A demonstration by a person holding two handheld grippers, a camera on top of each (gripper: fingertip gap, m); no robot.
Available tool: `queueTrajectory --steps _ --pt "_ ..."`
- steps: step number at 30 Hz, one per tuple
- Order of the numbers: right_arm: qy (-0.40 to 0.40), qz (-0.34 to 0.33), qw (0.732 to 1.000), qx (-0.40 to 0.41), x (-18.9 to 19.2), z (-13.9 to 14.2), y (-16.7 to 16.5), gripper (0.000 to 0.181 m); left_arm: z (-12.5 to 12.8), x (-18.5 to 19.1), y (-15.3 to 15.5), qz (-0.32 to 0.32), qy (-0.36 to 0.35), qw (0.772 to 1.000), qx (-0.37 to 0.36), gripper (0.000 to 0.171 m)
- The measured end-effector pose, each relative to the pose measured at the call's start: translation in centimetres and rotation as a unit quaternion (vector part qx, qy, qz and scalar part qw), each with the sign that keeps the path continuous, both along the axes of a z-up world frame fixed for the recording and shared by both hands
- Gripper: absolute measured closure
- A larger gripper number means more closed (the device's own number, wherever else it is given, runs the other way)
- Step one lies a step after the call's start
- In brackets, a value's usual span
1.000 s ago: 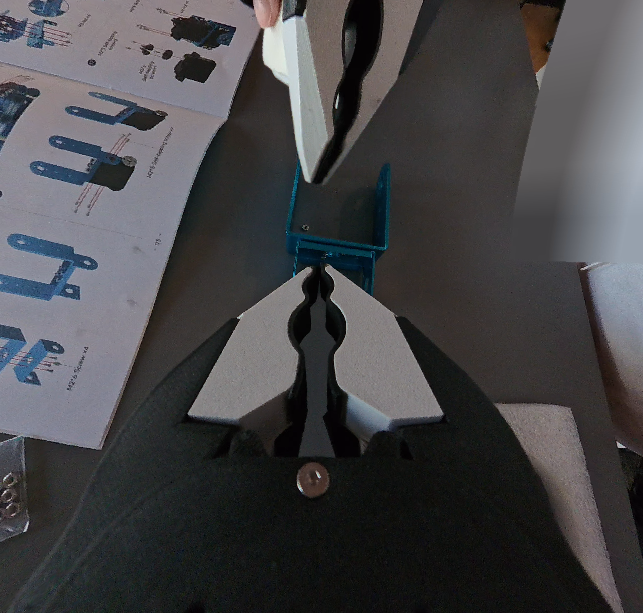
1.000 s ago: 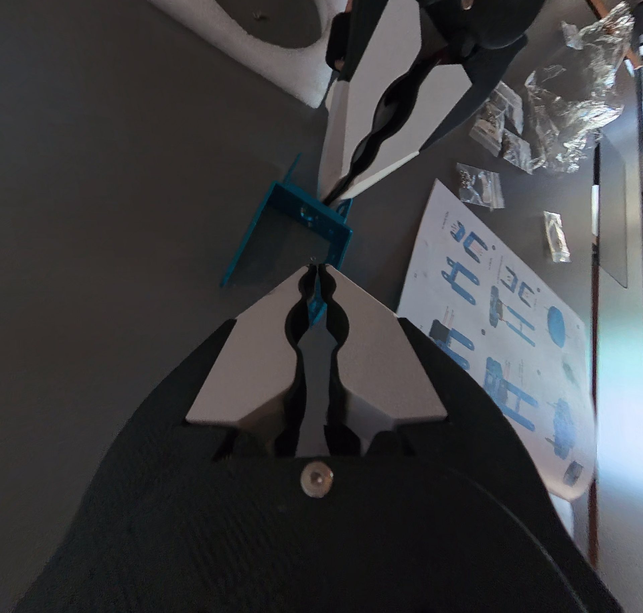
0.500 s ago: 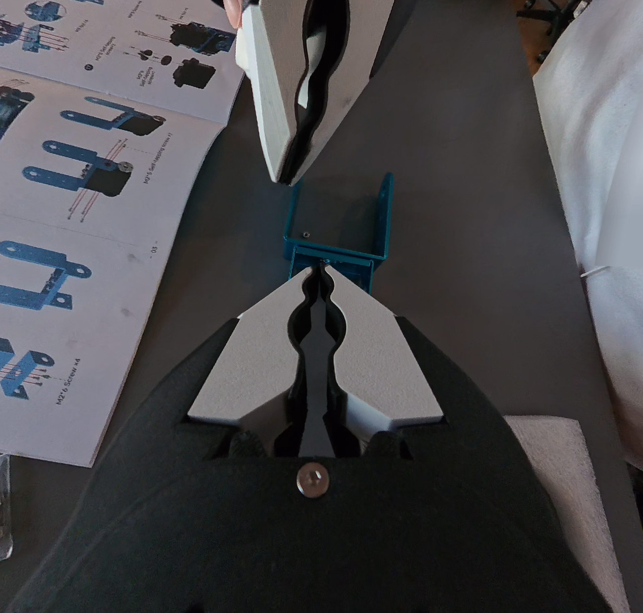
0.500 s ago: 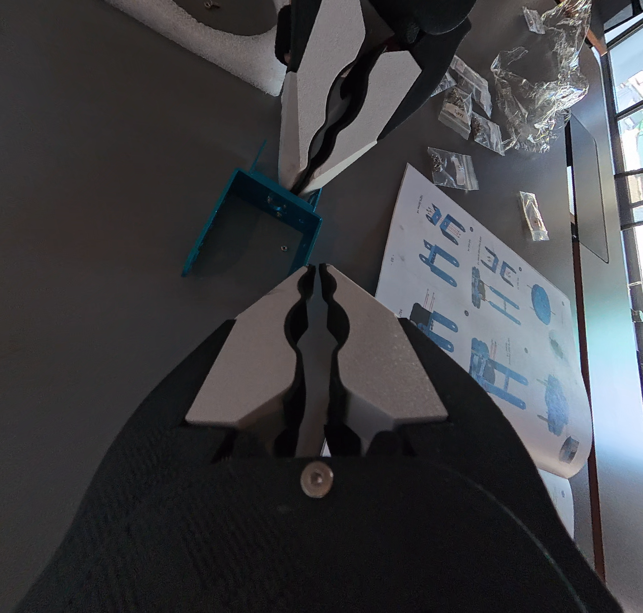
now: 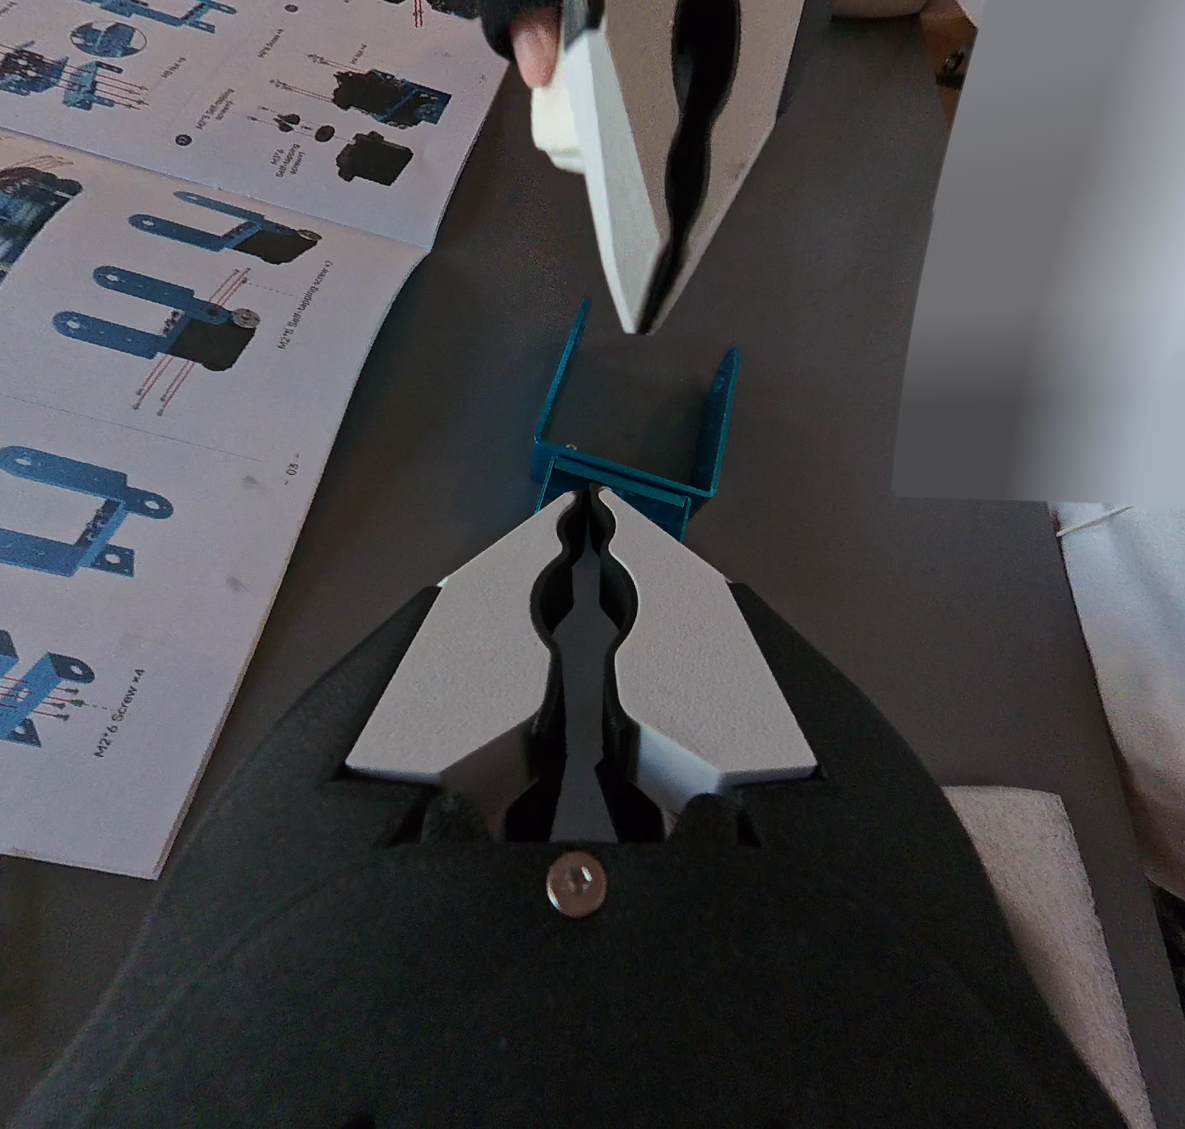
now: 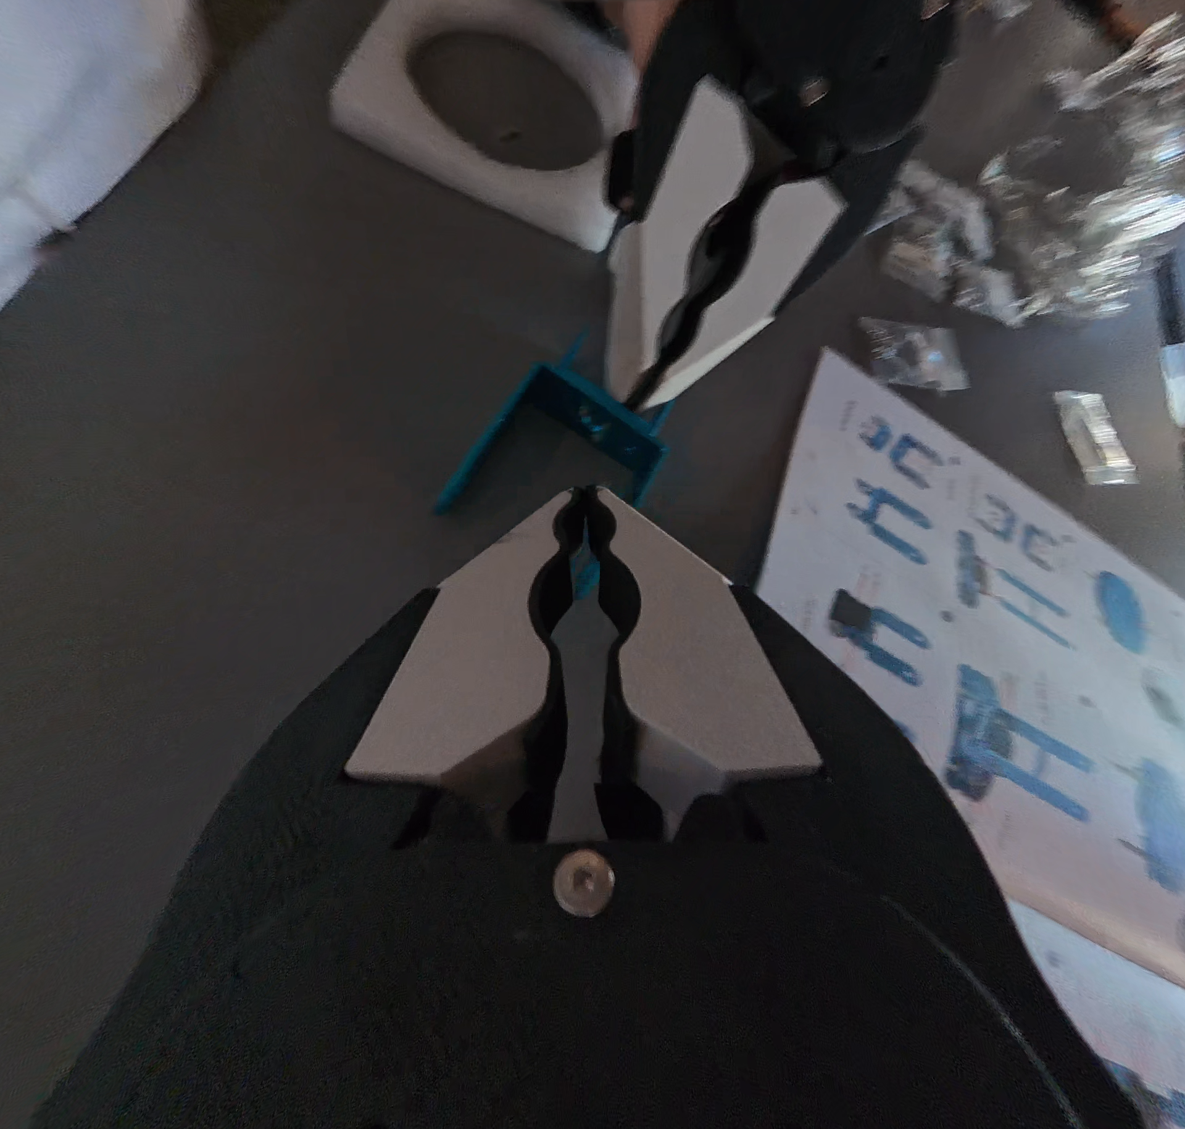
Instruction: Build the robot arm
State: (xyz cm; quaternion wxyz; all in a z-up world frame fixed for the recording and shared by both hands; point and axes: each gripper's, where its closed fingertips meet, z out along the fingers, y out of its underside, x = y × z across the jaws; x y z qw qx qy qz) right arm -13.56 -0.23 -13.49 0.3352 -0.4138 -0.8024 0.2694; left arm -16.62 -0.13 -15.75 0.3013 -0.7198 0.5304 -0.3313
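Dark grey tabletop (image 5: 801, 585) fills both of our views, and a blue U-shaped metal bracket (image 5: 631, 451) lies on it between our two tools. Our left gripper (image 5: 593, 492) has its fingers pressed together on the bracket's near cross-wall, the tips pinching its thin edge. In the right wrist view our right gripper (image 6: 587, 492) also has its fingers drawn together; a sliver of blue shows in the slot between them, and the tips sit at the near end of one of the bracket's side arms. Motion blur keeps us from telling whether they truly grip it. In the left wrist view that gripper's closed tips hang at the bracket's far open end, just beside the left arm. A gloved hand (image 5: 522, 15) with a bare fingertip rests against its white finger.

An open instruction booklet (image 5: 192, 342) with blue part diagrams lies on the left of the left view. A white foam block (image 6: 487, 117) with a round cut-out lies beyond the bracket in the right wrist view; a small dark speck sits inside the cut-out, too blurred to identify. Small clear bags (image 6: 914, 355) holding tiny hardware lie at the far right beside crumpled clear wrapping (image 6: 1103, 201). White cloth (image 5: 1135, 649) edges the table on the right.
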Motion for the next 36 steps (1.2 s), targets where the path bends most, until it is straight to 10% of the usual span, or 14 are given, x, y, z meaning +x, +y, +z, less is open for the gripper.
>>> queueTrajectory --steps 19,36 --pt "-0.012 -0.024 1.000 -0.013 -1.8 -2.4 1.2 0.176 0.1 0.4 0.8 0.014 -0.010 1.000 0.001 0.171" --pt "-0.181 -0.024 0.981 -0.070 -1.7 -3.1 1.2 0.171 -0.1 0.4 0.8 0.015 -0.003 1.000 0.002 0.171"
